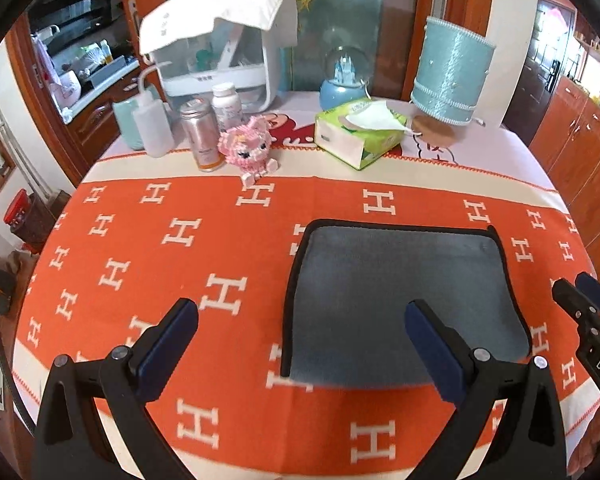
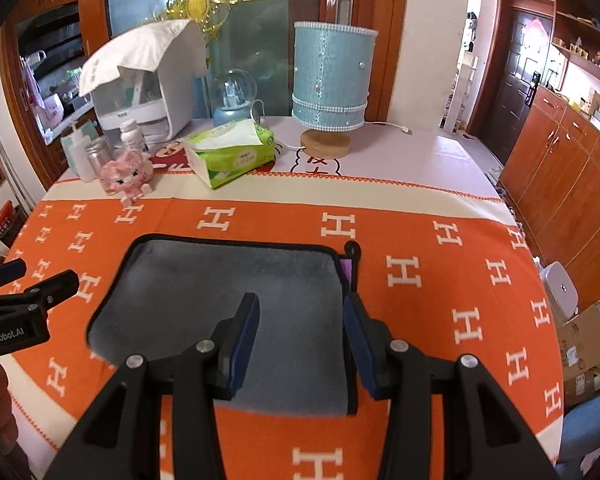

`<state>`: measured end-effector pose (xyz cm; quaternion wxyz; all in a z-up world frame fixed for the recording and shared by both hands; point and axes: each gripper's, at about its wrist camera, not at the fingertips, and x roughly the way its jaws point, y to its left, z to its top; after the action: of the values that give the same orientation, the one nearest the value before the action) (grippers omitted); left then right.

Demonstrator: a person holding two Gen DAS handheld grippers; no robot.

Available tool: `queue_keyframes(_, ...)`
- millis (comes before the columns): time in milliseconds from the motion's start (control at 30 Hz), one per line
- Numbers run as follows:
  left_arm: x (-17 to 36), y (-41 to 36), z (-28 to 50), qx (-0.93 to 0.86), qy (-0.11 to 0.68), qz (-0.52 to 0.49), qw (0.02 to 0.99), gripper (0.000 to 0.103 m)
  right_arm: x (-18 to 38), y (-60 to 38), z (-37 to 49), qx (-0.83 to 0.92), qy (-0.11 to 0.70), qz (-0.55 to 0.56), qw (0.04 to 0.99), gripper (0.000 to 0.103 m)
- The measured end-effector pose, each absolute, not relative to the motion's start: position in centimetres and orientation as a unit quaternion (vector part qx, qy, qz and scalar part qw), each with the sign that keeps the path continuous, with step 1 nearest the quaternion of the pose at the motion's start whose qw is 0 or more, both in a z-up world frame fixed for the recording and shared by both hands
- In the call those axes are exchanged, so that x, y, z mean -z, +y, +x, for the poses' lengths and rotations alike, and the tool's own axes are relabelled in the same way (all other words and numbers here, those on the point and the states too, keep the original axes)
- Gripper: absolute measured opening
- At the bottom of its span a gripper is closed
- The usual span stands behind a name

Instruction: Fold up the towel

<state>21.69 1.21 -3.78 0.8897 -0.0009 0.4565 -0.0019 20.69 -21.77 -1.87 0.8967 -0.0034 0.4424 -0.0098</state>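
A grey towel [image 1: 400, 300] with black trim lies folded flat on the orange H-patterned tablecloth [image 1: 140, 240]. It also shows in the right wrist view [image 2: 220, 292], with a purple tag and black loop at its far right corner. My left gripper [image 1: 302, 316] is open and empty, hovering over the towel's left edge. My right gripper [image 2: 302, 312] is open and empty above the towel's right edge, one finger on either side of the edge. The right gripper also shows in the left wrist view [image 1: 584, 292], the left gripper in the right wrist view [image 2: 40, 276].
At the table's far side stand a pink toy [image 1: 248, 148], bottles [image 1: 202, 136], a green tissue box [image 1: 360, 132], a blue lamp [image 1: 448, 84], a snow globe [image 1: 344, 80] and a white appliance [image 1: 220, 40]. Wooden cabinets [image 2: 560, 168] and cardboard boxes [image 2: 584, 340] are to the right.
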Motion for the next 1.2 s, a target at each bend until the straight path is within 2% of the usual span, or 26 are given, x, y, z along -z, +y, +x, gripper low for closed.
queue_keyframes(167,1.8,1.5,18.4,0.004,0.441,-0.003,0.897,0.102,0.1,-21.6,17.3,0.005,0.426,0.006,0.905,0.044)
queue_keyframes(333,-0.1,1.5,14.9,0.006,0.42,0.002,0.908,0.102,-1.5,-21.7,14.4,0.007,0.413,0.011,0.911,0.052)
queue_keyframes(1200,-0.8,0.0,3.1,0.043,0.408,-0.002,0.912,0.102,-1.8,-20.3,1.8,-0.049,0.406,0.058,0.911,0.052)
